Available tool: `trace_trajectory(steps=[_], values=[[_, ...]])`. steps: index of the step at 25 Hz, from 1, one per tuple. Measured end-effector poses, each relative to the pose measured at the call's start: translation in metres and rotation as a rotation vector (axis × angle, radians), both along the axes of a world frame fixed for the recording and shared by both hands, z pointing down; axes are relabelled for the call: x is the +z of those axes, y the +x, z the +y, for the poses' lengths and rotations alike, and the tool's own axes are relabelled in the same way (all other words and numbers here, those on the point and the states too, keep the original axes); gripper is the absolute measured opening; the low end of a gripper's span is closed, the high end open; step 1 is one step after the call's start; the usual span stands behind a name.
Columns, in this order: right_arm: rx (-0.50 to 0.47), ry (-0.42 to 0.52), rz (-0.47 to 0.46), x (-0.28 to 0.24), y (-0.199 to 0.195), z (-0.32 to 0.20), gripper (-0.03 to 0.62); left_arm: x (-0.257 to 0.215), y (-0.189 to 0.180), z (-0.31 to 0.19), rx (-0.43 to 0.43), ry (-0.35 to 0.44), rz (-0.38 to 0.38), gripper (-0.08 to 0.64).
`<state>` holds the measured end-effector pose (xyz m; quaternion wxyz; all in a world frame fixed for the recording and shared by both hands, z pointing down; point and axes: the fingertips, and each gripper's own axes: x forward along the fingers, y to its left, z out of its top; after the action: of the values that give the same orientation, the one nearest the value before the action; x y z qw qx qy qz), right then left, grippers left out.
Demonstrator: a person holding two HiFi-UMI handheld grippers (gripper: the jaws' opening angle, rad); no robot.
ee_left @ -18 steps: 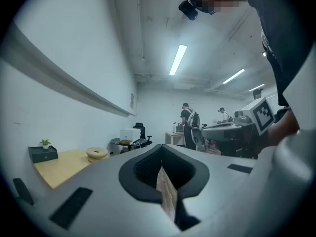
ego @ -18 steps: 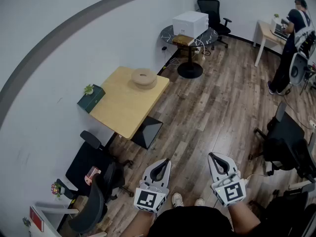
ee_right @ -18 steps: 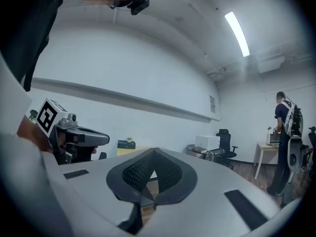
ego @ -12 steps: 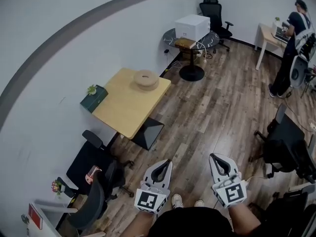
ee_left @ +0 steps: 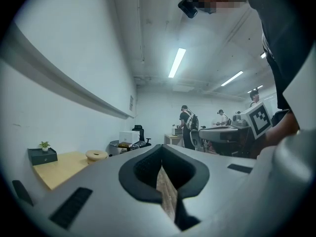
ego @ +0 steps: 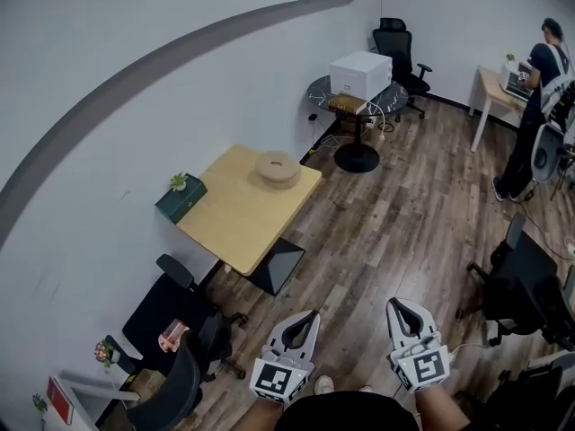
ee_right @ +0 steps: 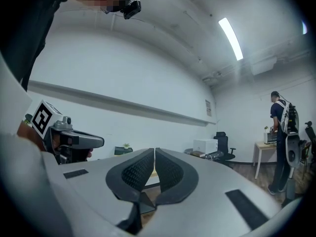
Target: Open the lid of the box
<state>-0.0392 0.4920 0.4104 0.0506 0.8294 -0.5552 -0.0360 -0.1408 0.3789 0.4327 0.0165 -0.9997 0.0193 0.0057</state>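
Head view: the round wooden box [ego: 278,169] sits on the far end of the light wooden table [ego: 229,227], which stands against the white wall. A dark green box [ego: 180,199] topped by a small plant is at the table's wall-side edge. Both grippers are well apart from the table, low in the frame over the wood floor [ego: 386,223]. The left gripper [ego: 314,313] and right gripper [ego: 393,302] point level, each with its jaws pressed together on nothing.
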Motion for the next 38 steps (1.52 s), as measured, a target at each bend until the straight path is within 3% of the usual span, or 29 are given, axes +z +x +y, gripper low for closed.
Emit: trace_trajectory(steps=[13, 17, 30, 38], values=[[0.003, -0.001, 0.012, -0.005, -0.003, -0.059, 0.292, 0.012, -0.005, -0.057, -0.009, -0.028, -0.018, 0.018], [0.002, 0.000, 0.002, -0.002, 0.010, -0.071, 0.343, 0.021, 0.005, -0.068, -0.001, -0.043, -0.023, 0.018], [-0.086, -0.011, -0.026, 0.002, 0.104, -0.144, 0.385, 0.020, 0.086, -0.133, -0.077, -0.022, -0.062, 0.018], [-0.159, -0.036, -0.043, 0.003, 0.175, -0.185, 0.386, 0.018, 0.148, -0.168, -0.134, -0.064, -0.069, 0.018]])
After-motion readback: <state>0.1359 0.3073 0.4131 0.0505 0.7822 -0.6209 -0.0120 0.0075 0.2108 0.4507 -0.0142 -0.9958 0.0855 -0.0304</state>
